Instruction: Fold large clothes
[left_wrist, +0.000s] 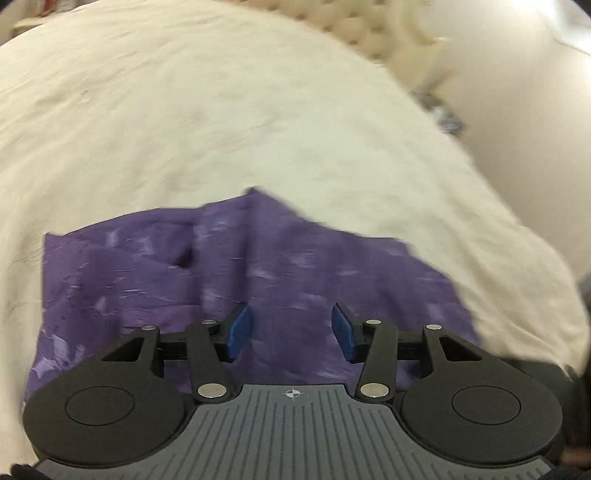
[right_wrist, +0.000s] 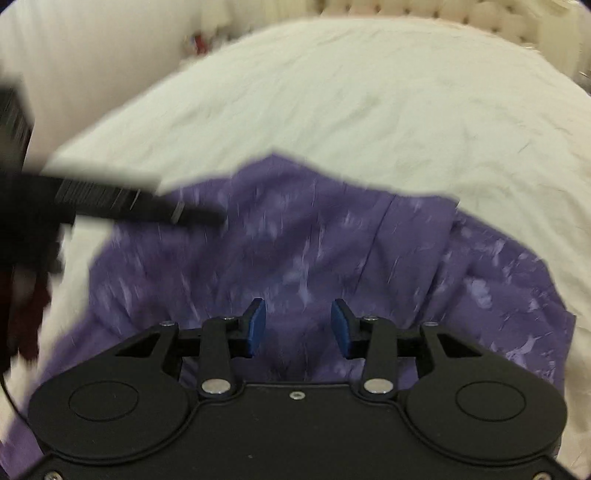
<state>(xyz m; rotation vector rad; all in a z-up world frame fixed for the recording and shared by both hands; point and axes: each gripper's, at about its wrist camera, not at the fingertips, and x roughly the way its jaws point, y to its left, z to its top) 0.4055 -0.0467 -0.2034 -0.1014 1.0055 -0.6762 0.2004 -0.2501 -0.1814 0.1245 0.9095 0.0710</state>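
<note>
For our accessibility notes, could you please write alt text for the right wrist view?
A purple patterned garment lies rumpled on a white bedsheet, with the right gripper above it, open and holding nothing. The other gripper, blurred, reaches in from the left over the garment's edge; a tufted headboard shows beyond.

One purple garment (right_wrist: 295, 251), one bedsheet (right_wrist: 332, 92)

Purple garment of thin fabric mottled with paler lilac streaks (right_wrist: 295, 251), spread loosely on the cream-white bed sheet (right_wrist: 351, 103). Lies rumpled, not flat: long creases running down its middle, one layer apparently lapped over another along its right side, though blur makes this uncertain. Far edge rising to a blunt peak toward the sheet's middle; near part reaching the sheet's near edge.
</note>
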